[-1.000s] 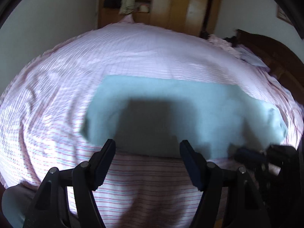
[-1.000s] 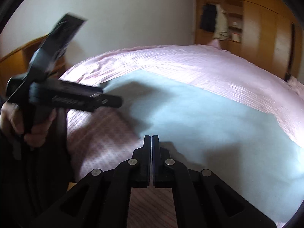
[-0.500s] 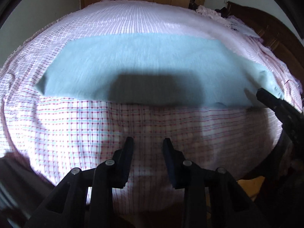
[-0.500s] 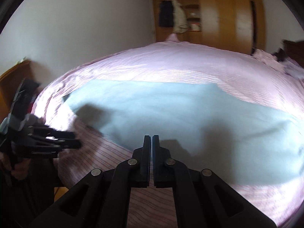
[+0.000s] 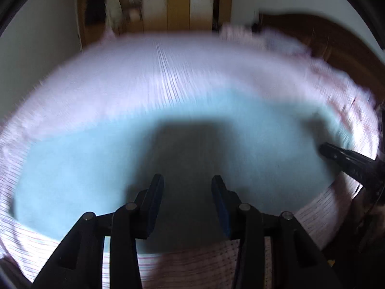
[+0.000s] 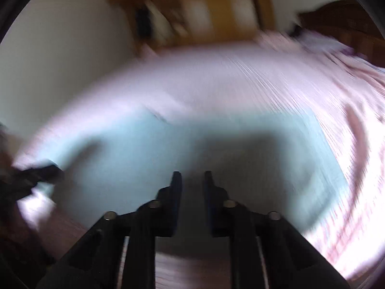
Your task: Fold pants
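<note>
The light blue pants (image 5: pixel 79 168) lie flat as a long strip across the pink striped bed; they also show in the right wrist view (image 6: pixel 134 159). My left gripper (image 5: pixel 187 187) is open and empty, just above the near edge of the pants around their middle. My right gripper (image 6: pixel 191 180) is open and empty, over the near edge of the pants toward their right end. The right gripper's tip shows at the right in the left wrist view (image 5: pixel 336 154). The left gripper's tip shows at the left in the right wrist view (image 6: pixel 41 173). Both views are blurred.
The bed sheet (image 5: pixel 168 72) spreads far beyond the pants. A wooden wardrobe (image 5: pixel 178 2) stands behind the bed, a dark wooden headboard (image 5: pixel 324 41) at the right with crumpled bedding (image 6: pixel 320 43) by it. The bed's near edge is below my grippers.
Both grippers have moved forward over the near edge of the pants. The right gripper has gone from shut to open. The left gripper has opened wider than half a second ago.
</note>
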